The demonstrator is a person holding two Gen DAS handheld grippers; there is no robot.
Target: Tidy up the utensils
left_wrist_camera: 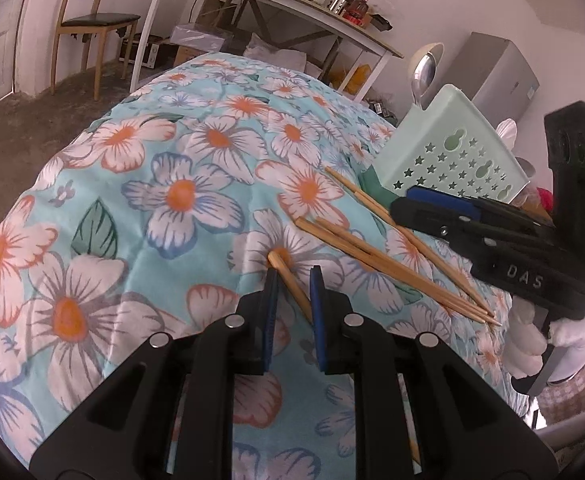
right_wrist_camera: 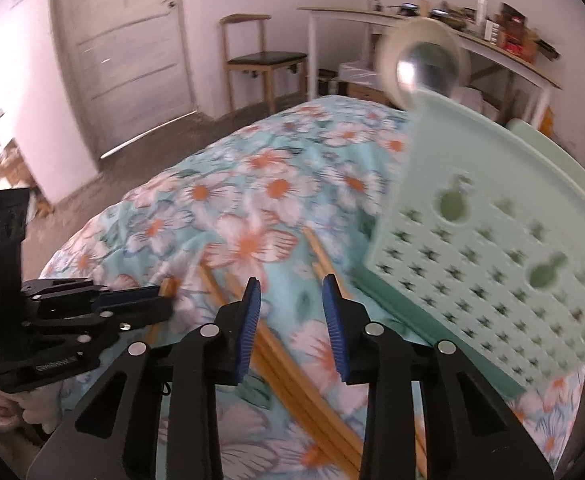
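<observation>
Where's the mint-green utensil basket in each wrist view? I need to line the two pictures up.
Left wrist view: the mint-green basket stands at the right, behind the right gripper, past the loose chopsticks.
Right wrist view: the basket fills the right side, large, near and blurred.
Shared landmark: the metal ladle sticking up from the basket's far corner.

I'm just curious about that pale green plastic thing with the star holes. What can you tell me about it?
The pale green holder looks like moulded plastic, its flat wall pierced with star cutouts and a few keyhole-shaped slots. It sits tilted on the floral cloth, on a darker green base. A metal spoon sticks up from it. Wooden chopsticks lie beside it.
</observation>
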